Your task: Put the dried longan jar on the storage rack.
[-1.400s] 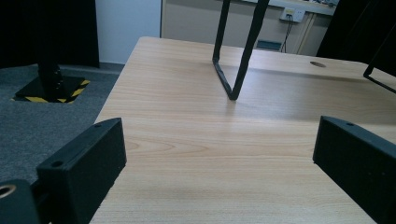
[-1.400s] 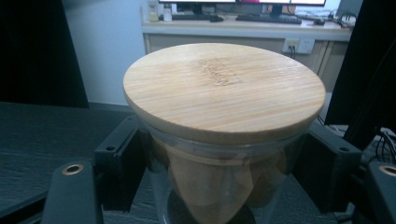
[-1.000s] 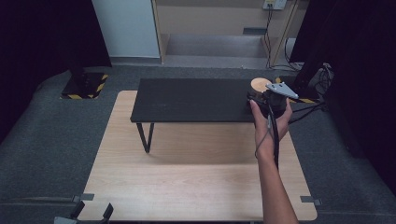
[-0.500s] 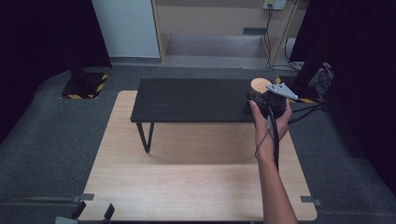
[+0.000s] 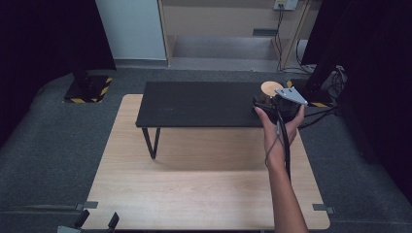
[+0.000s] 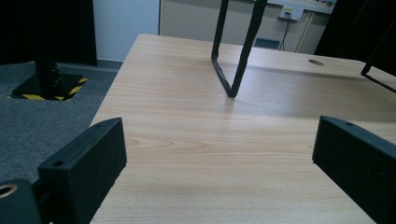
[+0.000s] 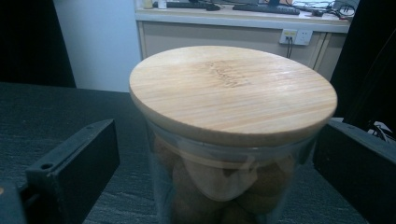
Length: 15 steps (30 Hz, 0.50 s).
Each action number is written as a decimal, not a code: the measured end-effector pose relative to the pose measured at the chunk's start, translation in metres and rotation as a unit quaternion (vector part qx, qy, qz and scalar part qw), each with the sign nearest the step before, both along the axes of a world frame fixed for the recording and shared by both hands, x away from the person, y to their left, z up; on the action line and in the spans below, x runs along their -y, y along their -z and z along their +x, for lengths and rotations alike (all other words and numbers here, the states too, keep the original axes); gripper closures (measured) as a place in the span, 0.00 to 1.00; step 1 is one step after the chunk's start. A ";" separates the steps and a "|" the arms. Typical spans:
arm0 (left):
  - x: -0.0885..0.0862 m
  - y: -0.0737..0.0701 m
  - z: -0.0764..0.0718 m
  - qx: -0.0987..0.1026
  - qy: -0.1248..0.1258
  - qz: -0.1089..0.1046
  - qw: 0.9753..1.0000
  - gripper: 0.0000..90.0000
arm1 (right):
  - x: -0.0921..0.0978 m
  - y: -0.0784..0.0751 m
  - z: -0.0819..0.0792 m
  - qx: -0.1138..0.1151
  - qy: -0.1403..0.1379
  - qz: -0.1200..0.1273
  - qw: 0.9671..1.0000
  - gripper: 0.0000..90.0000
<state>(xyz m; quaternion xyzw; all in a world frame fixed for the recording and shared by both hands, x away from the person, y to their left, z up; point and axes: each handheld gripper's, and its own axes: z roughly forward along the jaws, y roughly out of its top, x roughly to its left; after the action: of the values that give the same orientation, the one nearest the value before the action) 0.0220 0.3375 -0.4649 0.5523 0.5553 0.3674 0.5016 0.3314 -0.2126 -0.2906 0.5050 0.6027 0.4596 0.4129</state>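
Right tongs (image 5: 273, 108) spread wide around a glass jar (image 7: 224, 186) with wooden lid (image 7: 232, 91), near the black worktop's (image 5: 194, 104) right end; closing off-centre could tip it. Left tongs (image 6: 219, 163) released, empty.

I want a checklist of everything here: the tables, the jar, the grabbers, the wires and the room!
Surface: light wooden table; small black table stands on it.
Job's things: glass jar with wooden lid, closed, brown lumps inside, on the black table.
Clutter: nothing seen.
Grippers: right gripper open, jaws either side of the jar; left gripper open, holding nothing, low over the wooden table.
Cables: cable trails along the forearm.
Surroundings: grey carpet, wall socket.
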 end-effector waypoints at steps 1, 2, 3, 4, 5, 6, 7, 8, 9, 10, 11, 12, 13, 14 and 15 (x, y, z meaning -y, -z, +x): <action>0.000 0.000 0.000 0.000 0.000 0.000 1.000 0.02 | 0.000 0.000 0.000 0.001 -0.001 0.001 1.000 0.01; 0.000 0.000 0.000 0.000 0.000 0.001 1.000 0.02 | 0.000 0.000 -0.001 0.001 -0.001 0.001 1.000 0.01; -0.001 0.000 0.000 0.000 0.001 0.001 1.000 0.02 | 0.000 0.000 -0.001 0.001 -0.002 0.002 1.000 0.01; -0.001 0.000 -0.001 0.001 0.001 0.000 1.000 0.02 | 0.001 0.000 -0.001 0.001 -0.003 0.002 1.000 0.01; 0.000 0.000 -0.001 0.002 0.001 -0.001 1.000 0.02 | 0.000 0.000 -0.001 0.001 -0.003 0.003 1.000 0.01; -0.001 0.000 -0.001 0.002 0.001 -0.001 1.000 0.02 | 0.000 0.000 -0.002 0.002 -0.004 0.002 1.000 0.01; -0.001 0.000 -0.001 0.002 0.001 -0.001 1.000 0.02 | 0.000 0.000 -0.002 0.003 -0.005 0.002 1.000 0.01; -0.001 0.000 -0.002 0.003 0.000 -0.001 1.000 0.02 | 0.000 0.000 -0.003 0.005 -0.004 0.002 1.000 0.01; -0.001 0.000 -0.002 0.003 0.000 -0.001 1.000 0.02 | 0.000 0.000 -0.004 0.006 -0.006 0.001 1.000 0.01; -0.001 0.000 -0.002 0.003 0.000 -0.001 1.000 0.02 | 0.000 0.000 -0.004 0.006 -0.007 0.001 1.000 0.01; -0.001 0.000 -0.002 0.003 0.000 -0.002 1.000 0.02 | 0.000 -0.001 -0.005 0.006 -0.007 0.000 1.000 0.01; -0.001 0.000 -0.003 0.004 0.000 -0.002 1.000 0.02 | 0.000 -0.001 -0.005 0.006 -0.008 0.000 1.000 0.01; -0.002 0.000 -0.003 0.004 0.000 -0.002 1.000 0.02 | 0.000 -0.001 -0.005 0.006 -0.008 0.000 1.000 0.01; -0.002 0.000 -0.003 0.004 0.001 -0.003 1.000 0.02 | -0.001 -0.001 -0.006 0.006 -0.008 0.000 1.000 0.01; -0.002 0.000 -0.003 0.004 0.000 -0.004 1.000 0.02 | -0.001 -0.001 -0.006 0.006 -0.009 0.000 1.000 0.01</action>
<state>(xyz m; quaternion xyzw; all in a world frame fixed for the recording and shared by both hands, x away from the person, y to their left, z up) 0.0186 0.3393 -0.4654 0.5489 0.5546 0.3672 0.5062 0.3253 -0.2119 -0.2896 0.4968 0.6045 0.4664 0.4126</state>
